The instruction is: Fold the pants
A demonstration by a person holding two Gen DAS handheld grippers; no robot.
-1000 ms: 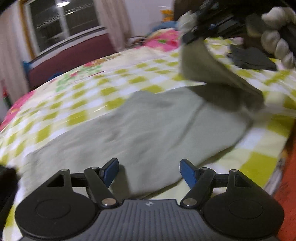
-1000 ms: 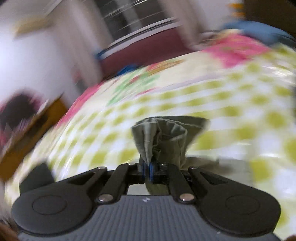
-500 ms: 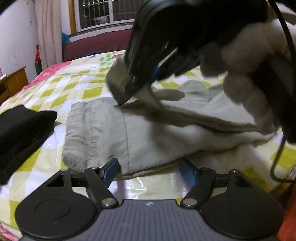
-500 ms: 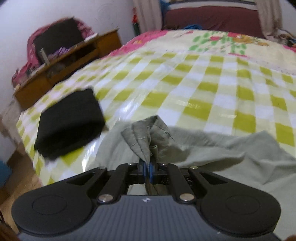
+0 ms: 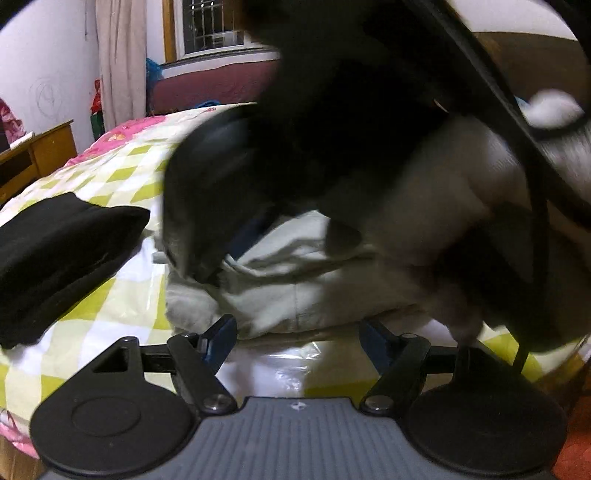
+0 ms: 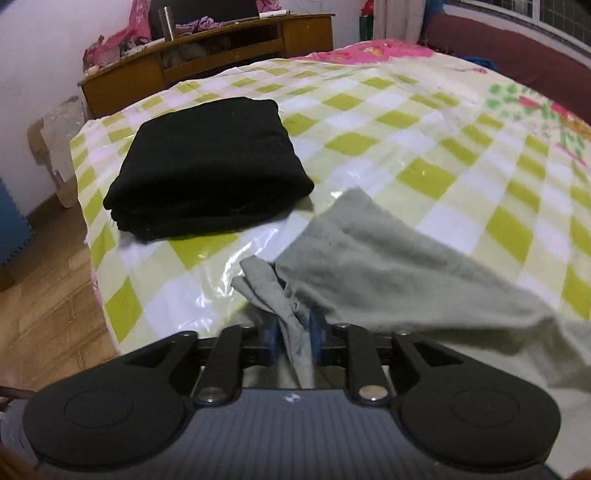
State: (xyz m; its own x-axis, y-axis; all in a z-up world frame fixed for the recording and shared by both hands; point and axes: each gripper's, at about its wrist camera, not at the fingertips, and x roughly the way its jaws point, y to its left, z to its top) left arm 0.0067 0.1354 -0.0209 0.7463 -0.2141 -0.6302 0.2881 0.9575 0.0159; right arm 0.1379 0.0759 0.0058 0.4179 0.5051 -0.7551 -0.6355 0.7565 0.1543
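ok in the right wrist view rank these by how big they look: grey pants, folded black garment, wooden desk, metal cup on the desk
1. grey pants, though they lie nearest the camera
2. folded black garment
3. wooden desk, far off, so its rank is unsure
4. metal cup

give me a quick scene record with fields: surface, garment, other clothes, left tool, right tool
surface: bed with a yellow and white check cover
garment: grey pants, partly folded, lying on the cover
other clothes: folded black garment beside the pants, apart from them
left tool: open, nothing between its fingers, facing the near edge of the pants
right tool: jaws opening, bunched pants fabric between them
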